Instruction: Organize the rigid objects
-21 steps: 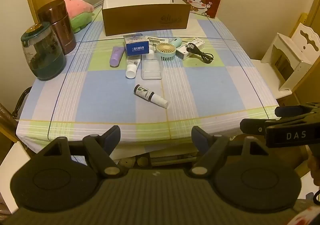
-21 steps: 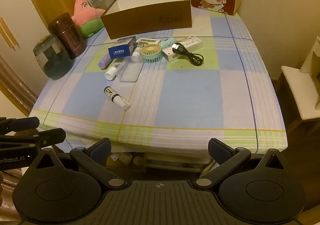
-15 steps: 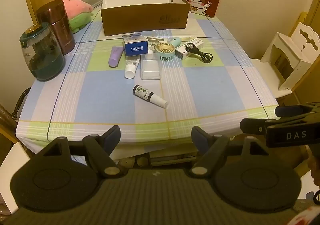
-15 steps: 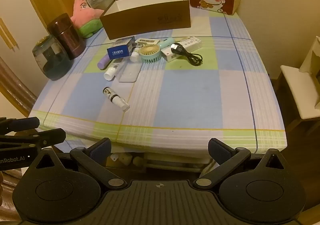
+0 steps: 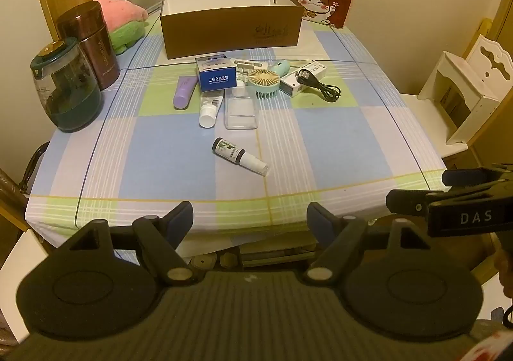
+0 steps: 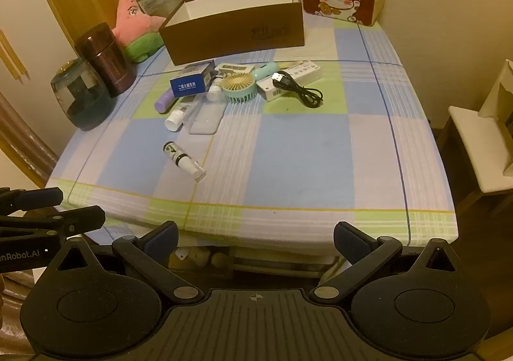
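Both pairs of jaws stand spread wide with nothing between them: our left gripper (image 5: 250, 216) and our right gripper (image 6: 255, 237) hang off the near edge of the table (image 5: 336, 149), well short of any item.

By our reading the task has not truly begun. The brown box (image 5: 231, 34) at the far side shows only its bare white inner wall; we cannot see its floor, so whether anything lies inside we cannot tell. Everything we can see waits out on the checked cloth.

Going left to right across the clutter in front of the box: the purple tube (image 5: 184, 91) lies at the left end, the blue carton (image 5: 216, 75) sits beside it, partly over the white tube (image 5: 210, 107), and the clear case (image 5: 241, 112) lies flat just beside that tube. Next comes the green hand fan (image 5: 264, 82), then the white carton (image 5: 303, 77) with the black cable (image 5: 319, 87) draped across it and trailing to the right. Behind the fan a long white carton (image 5: 251, 65) is partly hidden. Apart from the group, nearer to us, the small spray bottle (image 5: 240, 156) lies alone on its side.

So we judge all of these still to be moved, presumably into the box, and the lone bottle is the closest to reach. The teal jar (image 5: 69, 88) and maroon flask (image 5: 89, 43) at the left edge look like fixtures.
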A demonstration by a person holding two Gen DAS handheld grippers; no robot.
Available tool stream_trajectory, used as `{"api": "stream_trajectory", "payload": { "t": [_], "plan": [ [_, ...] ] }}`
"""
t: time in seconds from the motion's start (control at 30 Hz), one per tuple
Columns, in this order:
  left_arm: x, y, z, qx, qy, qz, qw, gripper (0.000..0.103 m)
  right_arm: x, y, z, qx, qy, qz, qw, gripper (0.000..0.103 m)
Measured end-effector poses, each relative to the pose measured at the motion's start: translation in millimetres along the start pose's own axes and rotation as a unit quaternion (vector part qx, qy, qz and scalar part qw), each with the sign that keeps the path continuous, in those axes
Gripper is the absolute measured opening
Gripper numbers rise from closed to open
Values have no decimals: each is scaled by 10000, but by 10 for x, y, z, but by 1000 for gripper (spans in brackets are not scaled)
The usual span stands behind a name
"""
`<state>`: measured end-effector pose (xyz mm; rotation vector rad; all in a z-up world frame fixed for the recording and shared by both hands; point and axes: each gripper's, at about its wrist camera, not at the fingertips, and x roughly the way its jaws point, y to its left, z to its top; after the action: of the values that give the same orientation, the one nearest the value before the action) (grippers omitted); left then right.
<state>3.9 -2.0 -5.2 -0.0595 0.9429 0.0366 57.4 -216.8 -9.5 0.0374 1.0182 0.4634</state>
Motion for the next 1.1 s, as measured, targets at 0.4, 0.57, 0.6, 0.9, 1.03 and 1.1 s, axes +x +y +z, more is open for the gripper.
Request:
{"api": "stream_trajectory", "payload": {
  "t": [0.4, 0.57, 0.6, 0.9, 1.03, 1.1],
  "plan": [
    [-46, -5, 1, 20, -30, -7, 10000, 76, -19, -1, -3, -4, -26, 2, 10000, 103],
    [-71, -1, 15, 36, -37, -9, 10000, 76, -23, 2, -9, -8, -33, 6, 10000, 103],
    [-71, 0, 15, 36, -37, -9, 10000, 76, -22, 2, -8, -9, -31, 6, 10000, 103],
    [-72, -2, 17, 38, -38, -10, 10000, 76, -26, 2, -3, -6, -35, 3, 10000, 103],
    [-72, -4, 17, 35, -41, -8, 10000, 76, -28, 2, -2, -7, -35, 0, 10000, 103],
    [-73, -3, 16, 37, -43, -4, 10000, 76, -26, 1, -2, -4, -38, 5, 10000, 103]
  ]
}}
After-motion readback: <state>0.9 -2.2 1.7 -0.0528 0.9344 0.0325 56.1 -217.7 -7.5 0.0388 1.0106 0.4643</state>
